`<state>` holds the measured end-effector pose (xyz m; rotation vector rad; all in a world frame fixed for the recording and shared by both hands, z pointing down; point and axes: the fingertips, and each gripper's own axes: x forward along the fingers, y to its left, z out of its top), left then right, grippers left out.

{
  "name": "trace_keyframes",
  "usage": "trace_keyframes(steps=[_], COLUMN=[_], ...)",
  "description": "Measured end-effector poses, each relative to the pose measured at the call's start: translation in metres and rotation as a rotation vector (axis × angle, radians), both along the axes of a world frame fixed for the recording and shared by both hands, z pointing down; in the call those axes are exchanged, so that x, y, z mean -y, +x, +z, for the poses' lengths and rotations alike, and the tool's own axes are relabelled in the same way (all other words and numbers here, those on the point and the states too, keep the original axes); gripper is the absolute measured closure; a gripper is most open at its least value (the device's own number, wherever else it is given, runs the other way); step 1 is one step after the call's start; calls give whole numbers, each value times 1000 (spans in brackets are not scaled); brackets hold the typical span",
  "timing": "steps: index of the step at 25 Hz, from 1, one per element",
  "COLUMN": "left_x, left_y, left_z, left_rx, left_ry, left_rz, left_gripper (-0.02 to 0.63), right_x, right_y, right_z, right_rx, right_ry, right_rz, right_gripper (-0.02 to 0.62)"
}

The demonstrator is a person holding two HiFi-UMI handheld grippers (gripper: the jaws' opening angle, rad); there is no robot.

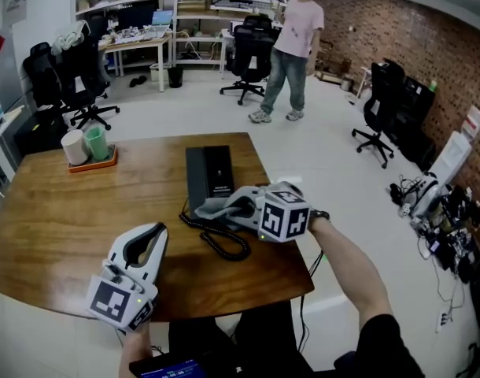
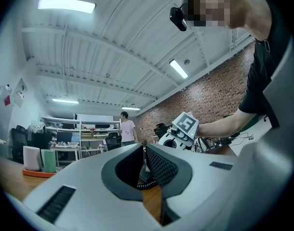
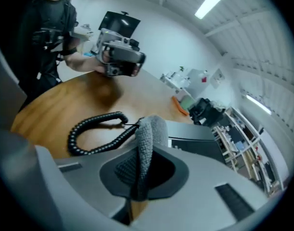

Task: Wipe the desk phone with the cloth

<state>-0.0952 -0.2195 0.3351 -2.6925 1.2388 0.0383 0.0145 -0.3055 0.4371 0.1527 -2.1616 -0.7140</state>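
Holding the left gripper [image 1: 153, 235] closest, at the lower left of the head view, above the near part of the wooden table [image 1: 51, 235]. Showing its jaws pressed together in the left gripper view, tips all but meeting, with nothing pinched between them. Pointing it up the frame, toward the middle of the table.

Pinching the grey cloth [image 1: 211, 209] in the right gripper [image 1: 238, 203], just right of the frame's centre. Clamping a fold of it tightly between the jaws, seen in the right gripper view standing up out of them as a rounded ridge. Laying the loose part of the cloth over the near end of the desk phone [image 1: 208, 172], black and flat, lying at the centre of the table toward its far edge. Leaving the coiled cord [image 1: 222, 240] looping on the wood just below the cloth, between the two grippers.

Leaving an orange tray [image 1: 91, 164] at the table's upper left, carrying a white cup [image 1: 73, 148] and a green cup [image 1: 97, 142] side by side. Sharing the room with a person [image 1: 297, 34] standing at the upper centre, near office chairs [image 1: 252, 53].
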Motion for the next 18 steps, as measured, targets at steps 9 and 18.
trace_keyframes(steps=[9, 18], left_x=[2, -2], left_y=[-5, 0], left_z=[2, -5], left_rx=[-14, -15], left_ry=[0, 17], left_rz=[-12, -12], left_gripper=[598, 598], right_x=[140, 151], right_y=[11, 21], right_z=[-94, -68], right_rx=[424, 328], right_ry=[119, 123], right_rz=[453, 468], right_gripper=[569, 568])
